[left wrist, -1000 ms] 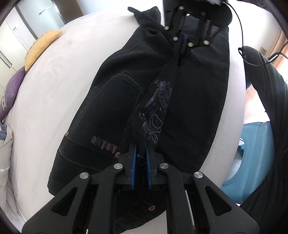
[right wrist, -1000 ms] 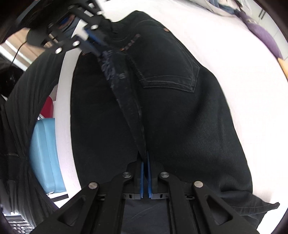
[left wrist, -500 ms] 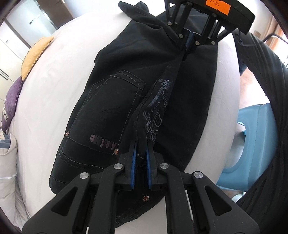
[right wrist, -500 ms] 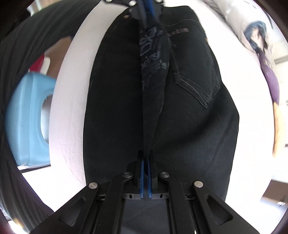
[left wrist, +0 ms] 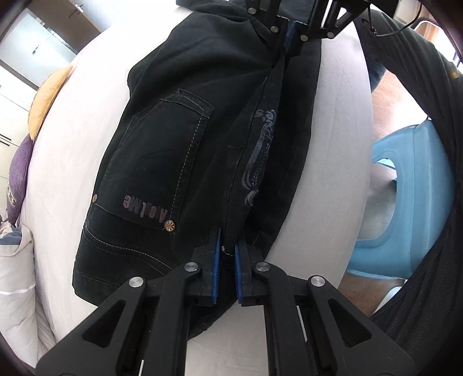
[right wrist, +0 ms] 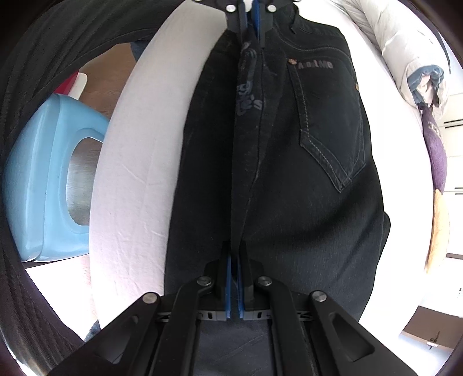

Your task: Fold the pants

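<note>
Black denim pants point(left wrist: 179, 162) lie on a white bed, back pocket with printed lettering facing up. A raised fold of the fabric with a grey print point(left wrist: 260, 150) stretches taut between both grippers. My left gripper point(left wrist: 227, 251) is shut on the waistband end of that fold. My right gripper point(right wrist: 235, 260) is shut on the fold's other end, further down the pants point(right wrist: 303, 173). Each gripper shows at the top of the other's view: the right gripper point(left wrist: 290, 37) and the left gripper point(right wrist: 249, 17).
The white bed point(left wrist: 72, 162) point(right wrist: 136, 162) carries pillows and cushions at its far side: yellow point(left wrist: 47, 101) and purple point(left wrist: 17, 173). A light blue plastic stool point(left wrist: 411, 202) point(right wrist: 49, 173) stands beside the bed edge, next to a person's black-clothed body point(left wrist: 434, 274).
Both grippers sank toward the bed with the taut fold still held. The right gripper rolled and swung so the pants now run straight up its view. The fold lies lower over the pants.
</note>
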`<action>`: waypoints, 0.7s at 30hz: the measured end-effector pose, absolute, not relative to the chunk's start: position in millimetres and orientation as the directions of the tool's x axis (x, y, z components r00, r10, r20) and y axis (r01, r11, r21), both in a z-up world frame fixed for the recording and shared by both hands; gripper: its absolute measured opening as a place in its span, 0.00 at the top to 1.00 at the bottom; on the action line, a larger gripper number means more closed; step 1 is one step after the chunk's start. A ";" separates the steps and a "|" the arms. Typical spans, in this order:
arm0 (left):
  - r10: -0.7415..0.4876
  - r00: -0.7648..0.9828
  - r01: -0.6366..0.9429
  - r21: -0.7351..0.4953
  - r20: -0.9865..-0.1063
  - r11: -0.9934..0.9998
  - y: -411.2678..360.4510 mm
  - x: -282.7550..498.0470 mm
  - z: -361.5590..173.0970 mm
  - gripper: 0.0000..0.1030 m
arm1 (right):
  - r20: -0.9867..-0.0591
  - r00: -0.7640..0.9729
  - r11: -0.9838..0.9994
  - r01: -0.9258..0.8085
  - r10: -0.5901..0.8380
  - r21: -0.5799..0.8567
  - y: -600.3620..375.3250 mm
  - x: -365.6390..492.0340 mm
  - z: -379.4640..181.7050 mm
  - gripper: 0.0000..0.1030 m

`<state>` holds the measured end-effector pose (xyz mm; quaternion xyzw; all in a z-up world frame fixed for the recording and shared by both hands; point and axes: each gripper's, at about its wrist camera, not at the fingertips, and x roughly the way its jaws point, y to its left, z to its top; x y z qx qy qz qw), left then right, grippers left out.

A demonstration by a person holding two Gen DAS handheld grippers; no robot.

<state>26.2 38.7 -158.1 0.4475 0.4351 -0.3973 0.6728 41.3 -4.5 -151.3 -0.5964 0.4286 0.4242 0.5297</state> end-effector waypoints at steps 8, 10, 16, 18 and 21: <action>-0.108 0.343 0.913 0.304 -0.933 0.270 53.1 20.1 -159.6 0.93 | -0.961 0.277 -0.072 -0.959 -0.018 -0.275 8.0 27.8 -149.3 0.96; -0.098 0.353 0.908 0.316 -0.931 0.275 56.3 20.8 -160.4 0.93 | -0.959 0.284 -0.080 -0.956 -0.011 -0.282 13.2 23.1 -151.6 0.96; -0.067 0.369 0.905 0.342 -0.927 0.254 56.6 15.8 -173.6 0.93 | -0.954 0.301 -0.059 -0.952 -0.008 -0.300 17.5 18.3 -159.4 0.96; -0.075 0.370 0.901 0.338 -0.926 0.271 57.5 17.2 -173.6 0.93 | -0.951 0.308 -0.044 -0.950 -0.006 -0.308 19.2 14.8 -158.9 0.96; -0.075 0.370 0.898 0.336 -0.926 0.283 58.8 19.8 -175.6 0.93 | -0.947 0.320 -0.032 -0.947 -0.004 -0.320 19.9 19.9 -156.6 0.96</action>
